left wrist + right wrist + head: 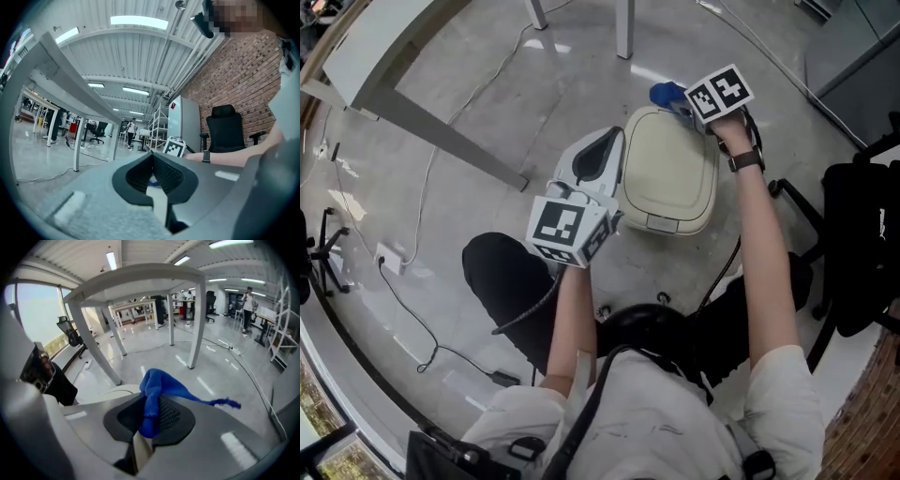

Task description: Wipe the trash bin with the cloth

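Blue cloth (158, 384), one, in clenched right claw (151, 404) by one trash bin (670, 178); left claw (153, 161) closed, empty.

In the head view we find the trash bin (668, 169) on the floor at frame centre. Our left gripper (605, 150) is just beside its left edge. Our right gripper (680, 105) is at its upper right, with the cloth (666, 93) between the jaws. A table (389, 56) fills the upper left and a chair (853, 244) stands at the right edge.

The trash bin (668, 173) looks like smooth, faintly glossy cream plastic, the cloth (158, 386) like soft, fuzzy blue fabric, and the floor (487, 84) like polished grey concrete.
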Demonstrator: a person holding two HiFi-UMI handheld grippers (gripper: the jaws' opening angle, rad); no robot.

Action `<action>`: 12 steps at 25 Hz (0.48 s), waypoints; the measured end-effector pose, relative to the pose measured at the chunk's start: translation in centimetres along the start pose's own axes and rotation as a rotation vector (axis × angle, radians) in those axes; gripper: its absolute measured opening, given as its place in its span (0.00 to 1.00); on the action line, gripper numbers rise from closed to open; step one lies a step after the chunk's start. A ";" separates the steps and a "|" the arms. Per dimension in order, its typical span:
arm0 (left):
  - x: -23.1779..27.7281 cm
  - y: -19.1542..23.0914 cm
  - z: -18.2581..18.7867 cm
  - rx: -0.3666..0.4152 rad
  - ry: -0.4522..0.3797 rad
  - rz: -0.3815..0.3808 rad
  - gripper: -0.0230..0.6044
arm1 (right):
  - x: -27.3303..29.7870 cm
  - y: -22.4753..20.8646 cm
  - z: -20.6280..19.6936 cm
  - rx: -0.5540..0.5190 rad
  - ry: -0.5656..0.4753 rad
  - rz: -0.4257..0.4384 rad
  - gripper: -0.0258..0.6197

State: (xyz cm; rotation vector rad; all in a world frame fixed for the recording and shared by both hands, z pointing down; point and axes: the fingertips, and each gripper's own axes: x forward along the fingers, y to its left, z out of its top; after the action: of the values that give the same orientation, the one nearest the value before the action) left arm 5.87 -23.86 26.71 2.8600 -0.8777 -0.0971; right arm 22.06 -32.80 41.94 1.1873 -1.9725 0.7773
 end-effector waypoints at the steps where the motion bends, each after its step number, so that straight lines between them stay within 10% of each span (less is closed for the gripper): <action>1: -0.2 0.5 0.5 0.006 0.001 0.003 0.04 | 1.1 1.1 0.1 -0.034 0.036 0.012 0.10; 12: -3.3 4.9 4.0 0.011 -0.051 0.044 0.04 | 5.6 13.8 1.5 -0.259 0.188 0.284 0.10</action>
State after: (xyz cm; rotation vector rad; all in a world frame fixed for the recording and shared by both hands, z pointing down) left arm 0.01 -26.57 23.58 2.8579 -0.9538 -0.1617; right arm 7.25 -31.14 43.65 0.6679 -2.0330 0.7169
